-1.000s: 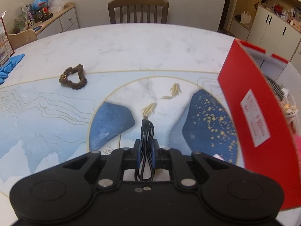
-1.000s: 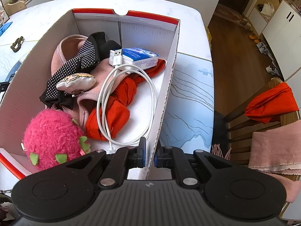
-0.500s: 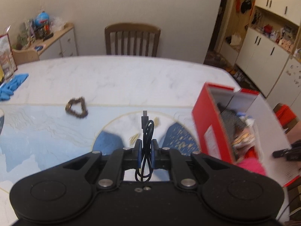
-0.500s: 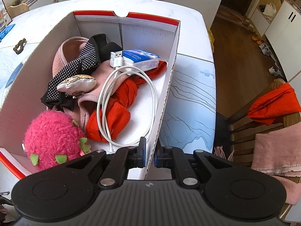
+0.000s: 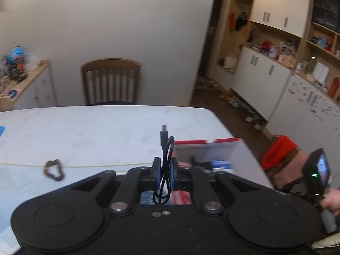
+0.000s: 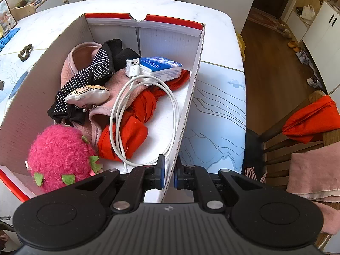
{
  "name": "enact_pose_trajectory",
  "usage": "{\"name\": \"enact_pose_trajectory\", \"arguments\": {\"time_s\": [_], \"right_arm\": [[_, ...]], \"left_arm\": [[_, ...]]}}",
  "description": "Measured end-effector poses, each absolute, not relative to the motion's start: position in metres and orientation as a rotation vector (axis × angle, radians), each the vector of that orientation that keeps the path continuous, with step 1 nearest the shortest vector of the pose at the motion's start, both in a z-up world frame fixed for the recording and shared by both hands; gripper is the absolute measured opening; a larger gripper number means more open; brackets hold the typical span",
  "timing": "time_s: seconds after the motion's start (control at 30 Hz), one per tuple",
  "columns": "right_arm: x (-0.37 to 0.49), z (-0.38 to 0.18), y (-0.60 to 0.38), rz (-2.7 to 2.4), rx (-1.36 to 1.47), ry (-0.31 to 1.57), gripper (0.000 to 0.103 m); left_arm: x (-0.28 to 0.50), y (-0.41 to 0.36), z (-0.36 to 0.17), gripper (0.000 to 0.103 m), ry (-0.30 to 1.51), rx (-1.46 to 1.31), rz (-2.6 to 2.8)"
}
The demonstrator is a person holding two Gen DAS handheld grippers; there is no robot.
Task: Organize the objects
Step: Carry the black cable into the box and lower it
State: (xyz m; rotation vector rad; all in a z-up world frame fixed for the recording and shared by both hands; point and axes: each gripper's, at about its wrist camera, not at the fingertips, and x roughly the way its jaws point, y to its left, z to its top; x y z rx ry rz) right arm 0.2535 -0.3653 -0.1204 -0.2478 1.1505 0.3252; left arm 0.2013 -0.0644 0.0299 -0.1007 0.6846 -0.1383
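My left gripper (image 5: 164, 170) is shut on a coiled black USB cable (image 5: 164, 148), whose plug sticks up above the fingers. It hangs high over the table, just left of the red and white cardboard box (image 5: 204, 145). In the right wrist view my right gripper (image 6: 167, 172) is shut on the right wall of that box (image 6: 187, 110). Inside lie a white cable (image 6: 170, 97), a pink plush fruit (image 6: 57, 148), red cloth (image 6: 136, 127), black dotted socks (image 6: 93, 74), a pink cloth and a blue tissue pack (image 6: 163, 65).
A brown bead bracelet (image 5: 54, 170) lies on the marble table (image 5: 95, 131) to the left of the box. A wooden chair (image 5: 110, 80) stands at the far side. Another chair (image 6: 306, 127) draped with red and pink cloth stands to the right. A hand holds the right gripper's handle (image 5: 318, 174).
My left gripper has risen with the black cable and swung right toward the box, so the view shows more wall and less table. The right gripper and box have stayed put.
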Motion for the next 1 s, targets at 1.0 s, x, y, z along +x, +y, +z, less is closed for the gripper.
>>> {"name": "enact_pose_trajectory", "arguments": {"time_s": [1.0], "right_arm": [[0.253, -0.120, -0.366, 0.354, -0.267, 1.149, 0.008]], "left_arm": [[0.277, -0.203, -0.076, 0.006, 1.006, -0.120, -0.513]]}}
